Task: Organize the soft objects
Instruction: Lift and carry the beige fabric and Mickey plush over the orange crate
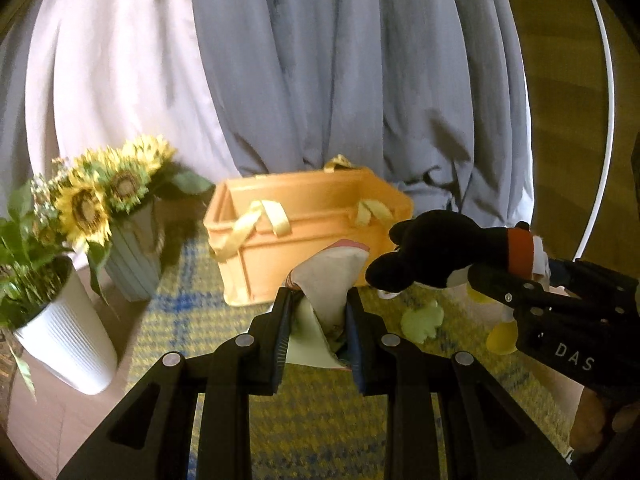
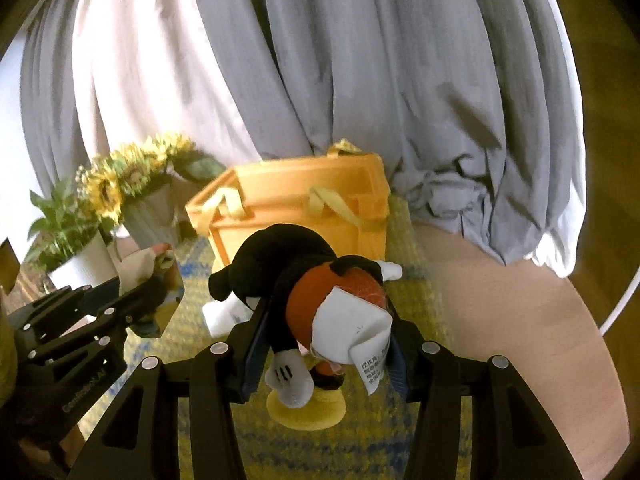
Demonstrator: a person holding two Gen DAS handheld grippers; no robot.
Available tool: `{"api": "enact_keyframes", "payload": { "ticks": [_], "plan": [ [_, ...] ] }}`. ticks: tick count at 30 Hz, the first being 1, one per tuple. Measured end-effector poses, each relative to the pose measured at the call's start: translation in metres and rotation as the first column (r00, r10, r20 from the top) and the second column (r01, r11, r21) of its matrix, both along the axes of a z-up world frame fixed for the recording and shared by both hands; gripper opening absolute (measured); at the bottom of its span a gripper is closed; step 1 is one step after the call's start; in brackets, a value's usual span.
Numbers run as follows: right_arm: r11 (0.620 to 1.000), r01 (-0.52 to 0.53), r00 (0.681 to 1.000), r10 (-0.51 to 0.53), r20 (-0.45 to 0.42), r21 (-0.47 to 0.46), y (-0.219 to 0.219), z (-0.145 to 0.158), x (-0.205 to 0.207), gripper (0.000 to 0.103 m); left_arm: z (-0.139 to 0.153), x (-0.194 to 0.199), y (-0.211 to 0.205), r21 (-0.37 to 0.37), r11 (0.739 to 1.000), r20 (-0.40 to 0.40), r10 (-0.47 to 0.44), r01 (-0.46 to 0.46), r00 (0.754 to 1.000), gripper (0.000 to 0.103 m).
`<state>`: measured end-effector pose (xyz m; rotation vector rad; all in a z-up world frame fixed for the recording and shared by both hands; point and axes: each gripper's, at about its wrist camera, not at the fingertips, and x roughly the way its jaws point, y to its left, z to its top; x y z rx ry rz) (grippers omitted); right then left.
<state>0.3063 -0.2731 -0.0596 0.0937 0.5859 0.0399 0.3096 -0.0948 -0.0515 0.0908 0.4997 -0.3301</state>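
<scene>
My left gripper [image 1: 318, 304] is shut on a small pale fabric toy [image 1: 330, 276] with a pink edge, held above the yellow-blue rug. In the right wrist view that same toy [image 2: 154, 268] shows at the left in the left gripper [image 2: 160, 292]. My right gripper [image 2: 324, 320] is shut on a black mouse plush [image 2: 288, 264] with red shorts, white gloves and yellow shoes; its white label hangs down. In the left wrist view the plush [image 1: 436, 248] hangs at the right from the right gripper [image 1: 486, 276]. An orange storage box [image 1: 304, 232] with yellow ribbon handles stands just beyond both toys.
Sunflowers in a ribbed grey vase [image 1: 134, 256] and a green plant in a white pot [image 1: 68, 336] stand left of the box. Grey and white curtains [image 1: 340, 80] hang behind. A green leaf-shaped piece [image 1: 422, 320] lies on the rug [image 1: 320, 420]. Wood floor [image 2: 520, 340] lies at right.
</scene>
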Motion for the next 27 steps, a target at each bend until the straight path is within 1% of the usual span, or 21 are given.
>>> {"api": "enact_keyframes", "payload": {
  "ticks": [5, 9, 19, 27],
  "plan": [
    [1.0, -0.005, 0.998, 0.007, 0.065, -0.023, 0.004, 0.017, 0.0, 0.051, 0.015, -0.001, 0.005, -0.015, 1.0, 0.047, 0.013, -0.012, 0.999, 0.026],
    [1.0, -0.015, 0.994, 0.018, 0.111, -0.025, 0.007, 0.029, 0.001, 0.051, 0.025, 0.0, 0.008, -0.022, 1.0, 0.08, 0.022, -0.021, 0.997, 0.026],
    [0.999, -0.03, 0.983, 0.034, 0.182, -0.022, 0.016, 0.05, 0.013, 0.051, 0.052, 0.004, 0.017, -0.036, 0.998, 0.169, 0.059, -0.053, 0.984, 0.026],
    [0.999, -0.038, 0.968, 0.041, 0.246, -0.018, 0.019, 0.064, 0.026, 0.051, 0.067, 0.014, 0.021, -0.039, 0.997, 0.214, 0.077, -0.07, 0.974, 0.026]
  ]
}}
